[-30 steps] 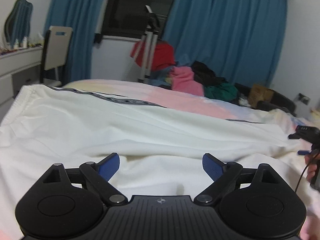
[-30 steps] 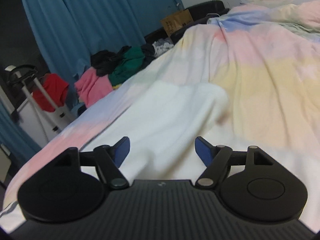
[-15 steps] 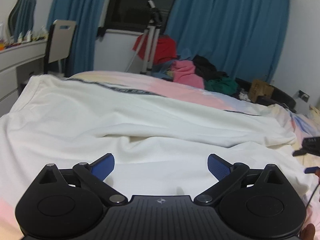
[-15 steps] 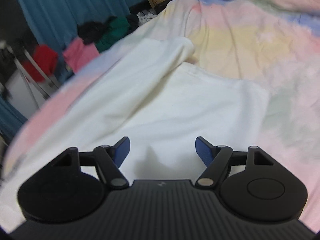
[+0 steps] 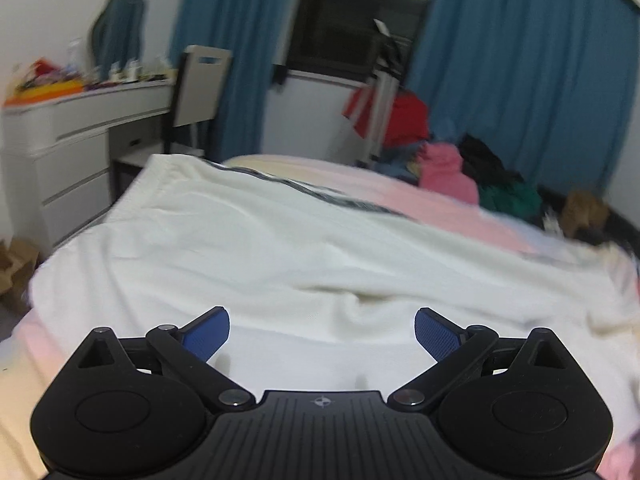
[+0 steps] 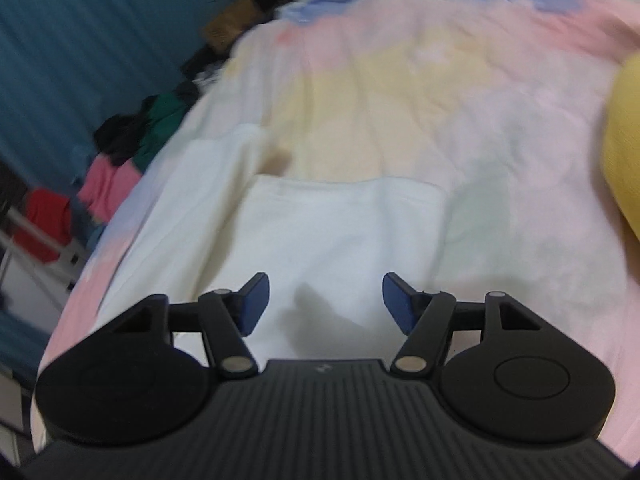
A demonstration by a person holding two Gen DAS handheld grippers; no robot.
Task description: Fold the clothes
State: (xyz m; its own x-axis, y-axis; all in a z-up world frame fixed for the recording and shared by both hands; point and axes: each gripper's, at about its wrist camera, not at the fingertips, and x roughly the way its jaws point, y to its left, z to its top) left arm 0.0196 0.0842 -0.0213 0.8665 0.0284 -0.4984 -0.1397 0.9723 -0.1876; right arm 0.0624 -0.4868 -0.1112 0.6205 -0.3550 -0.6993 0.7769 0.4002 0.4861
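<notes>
The white garment (image 5: pixel 280 248) lies spread across the bed (image 6: pixel 400 80), over the pastel bedcover of pink, yellow and pale blue patches. In your left wrist view it fills the middle ground, rumpled, with a soft ridge of cloth running across it just beyond the fingers and a dark striped band along its far edge. In your right wrist view the same white garment (image 6: pixel 320 232) shows a flat rectangular section with a straight far edge, and a longer strip of it runs off to the left beside that section, toward the foot of the bed.

Your left gripper (image 5: pixel 322 334) hangs just above the cloth with its fingers (image 5: pixel 208 334) spread wide apart, holding nothing. Your right gripper (image 6: pixel 326 304) is likewise wide open and empty over the flat section, its fingers (image 6: pixel 254 300) casting a small shadow on the white cloth between them.

Beyond the bed, your left view shows a heap of clothes (image 5: pixel 448 176) in pink, red, black and green below blue curtains (image 5: pixel 520 80) and a dark window (image 5: pixel 352 24). A white tripod (image 5: pixel 380 92) stands by the heap. To the left sit a white dresser (image 5: pixel 68 148) with small items on top and a chair (image 5: pixel 200 88) next to it. A yellow object (image 6: pixel 624 140), blurred, enters the right edge of your right view; you cannot tell what it is.
</notes>
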